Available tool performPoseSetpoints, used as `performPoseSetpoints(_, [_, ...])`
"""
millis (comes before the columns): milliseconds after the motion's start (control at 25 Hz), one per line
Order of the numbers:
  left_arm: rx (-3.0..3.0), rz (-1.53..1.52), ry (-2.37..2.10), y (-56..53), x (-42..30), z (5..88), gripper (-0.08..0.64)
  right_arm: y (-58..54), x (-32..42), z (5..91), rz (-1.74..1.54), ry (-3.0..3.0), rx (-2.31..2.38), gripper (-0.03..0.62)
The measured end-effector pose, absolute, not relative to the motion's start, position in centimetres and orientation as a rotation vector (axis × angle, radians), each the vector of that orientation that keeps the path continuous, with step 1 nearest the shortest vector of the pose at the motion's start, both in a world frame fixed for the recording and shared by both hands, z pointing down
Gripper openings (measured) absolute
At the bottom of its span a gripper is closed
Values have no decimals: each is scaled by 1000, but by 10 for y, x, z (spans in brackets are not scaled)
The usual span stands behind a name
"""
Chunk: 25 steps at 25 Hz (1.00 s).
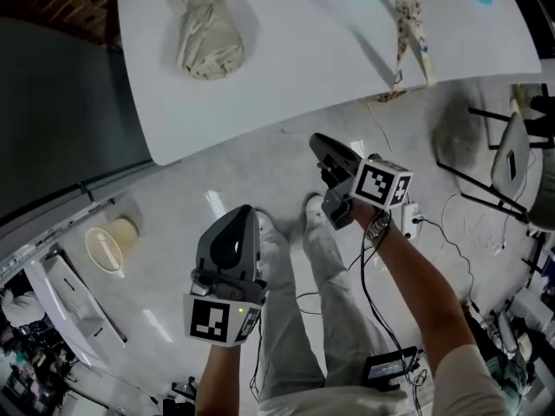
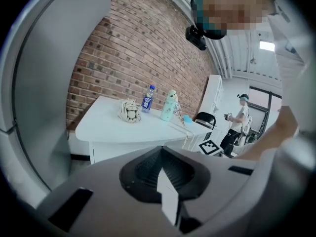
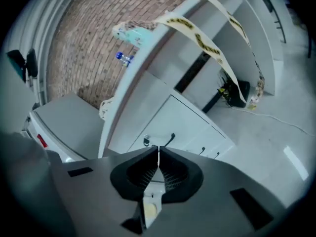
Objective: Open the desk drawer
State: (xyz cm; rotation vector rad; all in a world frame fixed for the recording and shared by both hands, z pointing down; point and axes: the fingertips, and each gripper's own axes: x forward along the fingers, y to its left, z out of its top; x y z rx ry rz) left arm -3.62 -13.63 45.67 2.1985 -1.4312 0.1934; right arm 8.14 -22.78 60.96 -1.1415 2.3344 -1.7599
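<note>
Right gripper [image 3: 158, 149], jaws closed and empty, is pointing at drawer handle [image 3: 171, 138] ahead, untouched; left gripper [image 2: 162, 162], also closed, is hanging farther back.

The white desk [image 1: 303, 59] bears a cream cloth bundle [image 1: 206, 33] near its left end. A patterned strap [image 1: 409, 24] hangs over its front edge.
</note>
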Motion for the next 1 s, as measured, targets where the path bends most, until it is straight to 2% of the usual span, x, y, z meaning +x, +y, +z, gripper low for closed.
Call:
performPoseSetpoints(240, [2215,160,-1406,-136,-42,516,6,-251,55,679,-1782,2097,-1190,29])
performPoseSetpoints(520, [2145,128,-1419,-142,-49,559,6,-266,29,699,-1764,1960,-1146,36])
performPoseSetpoints(560, [2143,118,-1421,-143,-51,560,6,-269,23,700,-1766,1956,-1119,75])
performPoseSetpoints(600, [2143,108,-1423,-145,-54,560,6,-274,16,700,-1769,1941,-1083,147])
performPoseSetpoints(640, [2145,98,-1424,-147,-58,561,6,-280,9,701,-1772,1917,-1051,174])
performPoseSetpoints(1000, [2142,57,-1457,-142,-80,556,6,-304,-6,702,-1745,1774,-1056,183])
